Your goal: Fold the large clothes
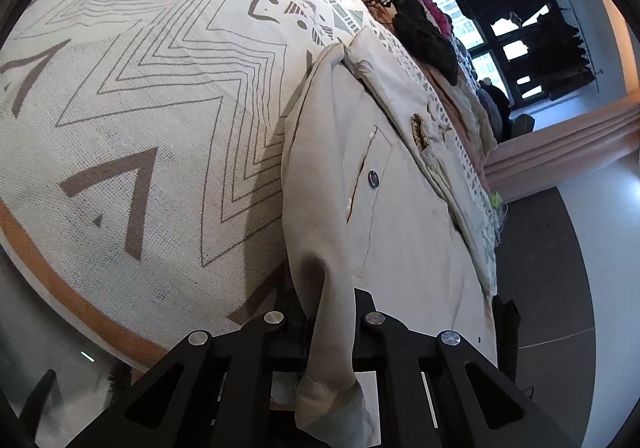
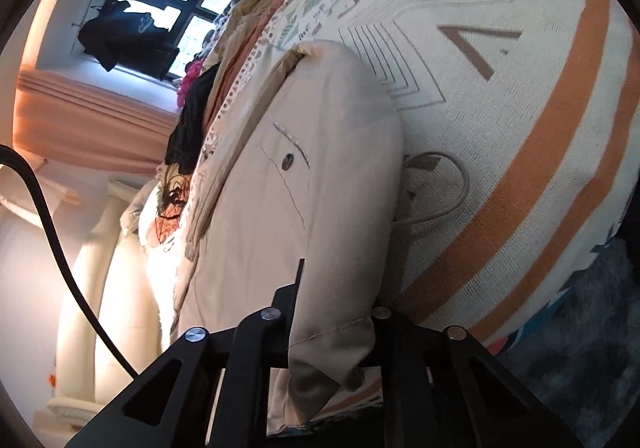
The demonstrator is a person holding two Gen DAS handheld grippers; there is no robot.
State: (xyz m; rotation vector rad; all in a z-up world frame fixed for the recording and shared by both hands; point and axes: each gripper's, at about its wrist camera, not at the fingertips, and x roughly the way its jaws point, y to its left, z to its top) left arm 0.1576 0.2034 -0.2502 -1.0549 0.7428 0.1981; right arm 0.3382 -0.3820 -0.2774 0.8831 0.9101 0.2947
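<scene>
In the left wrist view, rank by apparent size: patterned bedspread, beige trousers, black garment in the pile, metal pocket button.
1. patterned bedspread
2. beige trousers, enlarged by nearness
3. black garment
4. metal pocket button

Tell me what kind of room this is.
Most likely a bedroom at home: a patterned bedspread carries the beige trousers and a heap of clothes, with pink curtains at a window.

Daylight from a blown-out window (image 1: 496, 28), warm glare at left of right view, heavy fisheye bending, dark vignetted corners
</scene>
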